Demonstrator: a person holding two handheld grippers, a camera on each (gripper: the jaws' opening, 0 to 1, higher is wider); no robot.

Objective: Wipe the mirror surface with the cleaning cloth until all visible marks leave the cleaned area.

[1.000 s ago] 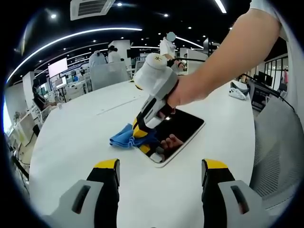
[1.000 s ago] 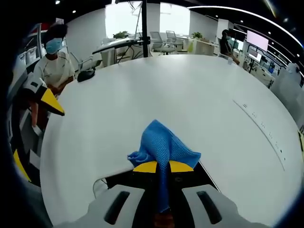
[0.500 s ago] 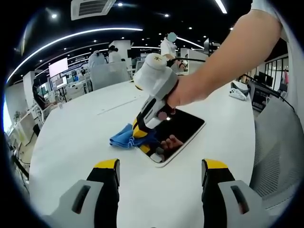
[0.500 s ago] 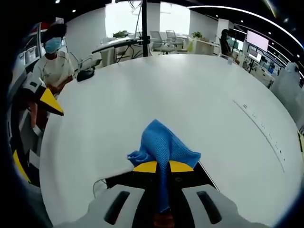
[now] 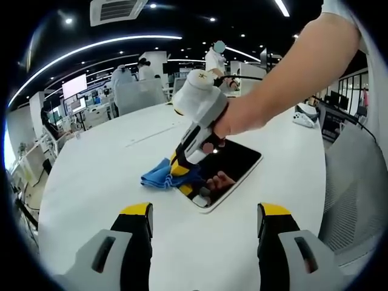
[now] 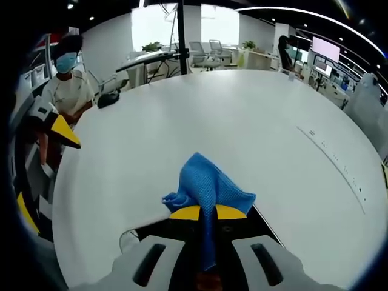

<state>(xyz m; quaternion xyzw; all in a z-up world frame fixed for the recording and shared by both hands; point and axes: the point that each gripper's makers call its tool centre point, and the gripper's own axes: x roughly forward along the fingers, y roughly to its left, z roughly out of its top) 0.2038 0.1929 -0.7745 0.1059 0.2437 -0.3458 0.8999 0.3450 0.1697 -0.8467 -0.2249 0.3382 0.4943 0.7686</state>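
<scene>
Right claw (image 6: 208,213) clamped on blue cloth (image 6: 207,186) over mirror (image 5: 233,165) (marks perhaps hidden); left claw (image 5: 206,213) agape, empty.

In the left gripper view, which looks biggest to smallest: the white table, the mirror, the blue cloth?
1. White table, by far.
2. Mirror.
3. Blue cloth, held on the mirror's edge by the right tongs, partly hidden.

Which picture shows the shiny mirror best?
The left gripper view: the mirror lies whole on the white table, with the blue cloth at its near end. The right gripper view catches just a dark strip under the claw.
</scene>
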